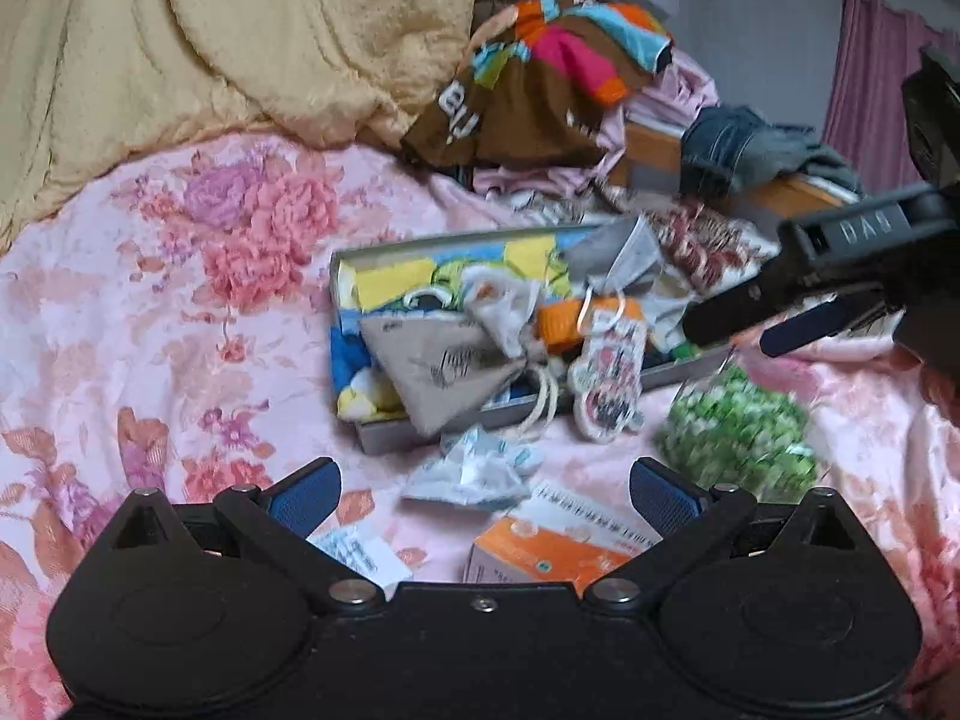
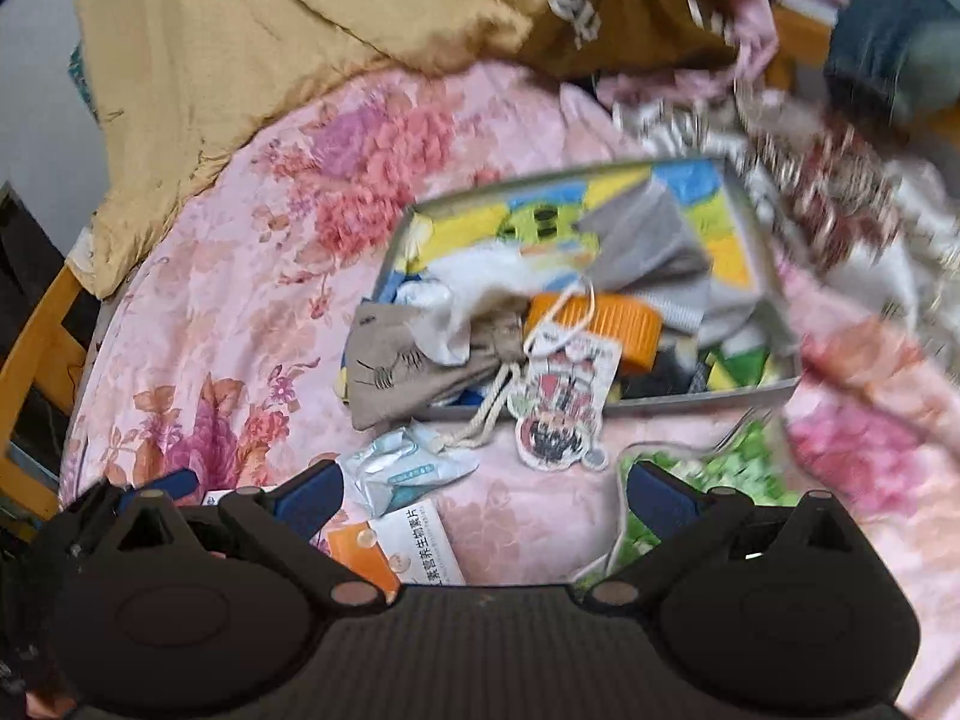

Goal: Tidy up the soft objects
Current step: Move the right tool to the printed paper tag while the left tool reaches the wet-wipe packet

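Observation:
A grey shallow box [image 1: 384,441] [image 2: 678,403] lies on the pink floral bedspread, stuffed with soft things: a beige drawstring pouch [image 1: 444,369] [image 2: 396,369], grey cloth [image 2: 648,240], an orange lid [image 2: 612,318] and a cartoon tag [image 1: 606,390] [image 2: 561,414] hanging over its near wall. A green patterned bag [image 1: 741,426] [image 2: 726,468] lies right of the box. My left gripper [image 1: 486,495] is open and empty, short of the box. My right gripper [image 2: 486,495] is open and empty; in the left wrist view it reaches in from the right [image 1: 738,330] above the green bag.
A crumpled light blue wrapper [image 1: 474,471] [image 2: 408,468] and an orange-white medicine box [image 1: 552,546] [image 2: 396,546] lie between the grippers and the box. A tan quilt [image 1: 210,42] covers the far left. Heaped clothes [image 1: 552,78] and jeans [image 1: 738,144] lie behind.

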A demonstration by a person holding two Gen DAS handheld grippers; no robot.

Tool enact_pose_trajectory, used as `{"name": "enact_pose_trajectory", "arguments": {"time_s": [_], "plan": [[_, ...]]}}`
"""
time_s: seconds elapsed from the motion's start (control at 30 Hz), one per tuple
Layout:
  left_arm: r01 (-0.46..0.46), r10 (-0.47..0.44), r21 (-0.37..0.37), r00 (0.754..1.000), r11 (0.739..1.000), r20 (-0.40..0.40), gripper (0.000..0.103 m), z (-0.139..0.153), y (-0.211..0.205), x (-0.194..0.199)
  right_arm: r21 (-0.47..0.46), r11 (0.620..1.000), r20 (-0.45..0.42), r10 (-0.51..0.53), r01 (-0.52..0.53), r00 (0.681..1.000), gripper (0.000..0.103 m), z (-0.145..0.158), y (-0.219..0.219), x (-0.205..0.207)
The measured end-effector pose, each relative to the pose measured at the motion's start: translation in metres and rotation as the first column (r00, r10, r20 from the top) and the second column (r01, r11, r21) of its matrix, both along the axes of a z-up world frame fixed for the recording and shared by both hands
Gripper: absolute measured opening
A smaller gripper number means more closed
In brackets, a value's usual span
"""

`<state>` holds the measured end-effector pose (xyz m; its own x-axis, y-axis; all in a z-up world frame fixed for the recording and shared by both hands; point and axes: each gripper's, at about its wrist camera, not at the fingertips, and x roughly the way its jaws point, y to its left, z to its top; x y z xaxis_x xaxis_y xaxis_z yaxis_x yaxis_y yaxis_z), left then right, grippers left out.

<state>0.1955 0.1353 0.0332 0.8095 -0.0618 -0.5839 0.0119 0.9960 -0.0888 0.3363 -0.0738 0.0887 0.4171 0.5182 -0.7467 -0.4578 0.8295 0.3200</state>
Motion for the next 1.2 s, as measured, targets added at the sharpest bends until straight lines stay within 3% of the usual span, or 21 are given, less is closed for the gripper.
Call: {"name": "enact_pose_trajectory", "arguments": {"time_s": [0.17, 0.27, 0.37, 0.5, 0.7, 0.83, 1.03, 1.1, 1.2], "plan": [[-0.047, 0.045, -0.065, 0.999, 0.997, -0.031, 0.102, -0.013, 0.001, 0.023, 0.04, 0.997, -0.083, -0.06, 0.064, 0.995, 0.103, -0.026, -0.006, 0.036], [-0.151, 0.144, -0.093, 0.986, 0.984, -0.077, 0.102, -0.023, 0.004, 0.048, 0.074, 0.991, -0.12, -0.102, 0.112, 0.987, 0.103, -0.035, -0.007, 0.051], [-0.188, 0.175, -0.092, 0.975, 0.978, -0.139, 0.102, -0.035, 0.008, 0.069, 0.105, 0.984, -0.137, -0.128, 0.142, 0.982, 0.103, -0.041, -0.007, 0.062], [-0.202, 0.19, -0.078, 0.972, 0.976, -0.135, 0.102, -0.045, 0.008, 0.079, 0.106, 0.982, -0.152, -0.143, 0.16, 0.978, 0.103, -0.052, -0.002, 0.073], [-0.152, 0.156, 0.072, 0.986, 0.986, -0.054, 0.102, -0.046, -0.007, 0.081, 0.114, 0.983, -0.161, -0.122, 0.141, 0.979, 0.103, -0.065, 0.015, 0.082], [-0.083, 0.093, 0.152, 0.994, 0.985, -0.062, 0.102, -0.053, -0.017, 0.085, 0.123, 0.983, -0.163, -0.118, 0.139, 0.98, 0.102, -0.071, 0.023, 0.085], [-0.054, 0.067, 0.126, 0.993, 0.99, -0.095, 0.097, -0.064, -0.015, 0.086, 0.085, 0.979, -0.154, -0.169, 0.184, 0.973, 0.082, -0.077, 0.026, 0.09], [-0.068, 0.079, 0.108, 0.992, 0.992, -0.097, 0.092, -0.065, -0.011, 0.086, 0.08, 0.978, -0.143, -0.183, 0.195, 0.973, 0.066, -0.078, 0.026, 0.091], [-0.092, 0.097, 0.049, 0.99, 0.995, -0.106, 0.087, -0.065, -0.003, 0.086, 0.069, 0.974, -0.137, -0.204, 0.215, 0.969, 0.06, -0.082, 0.024, 0.092]]}}
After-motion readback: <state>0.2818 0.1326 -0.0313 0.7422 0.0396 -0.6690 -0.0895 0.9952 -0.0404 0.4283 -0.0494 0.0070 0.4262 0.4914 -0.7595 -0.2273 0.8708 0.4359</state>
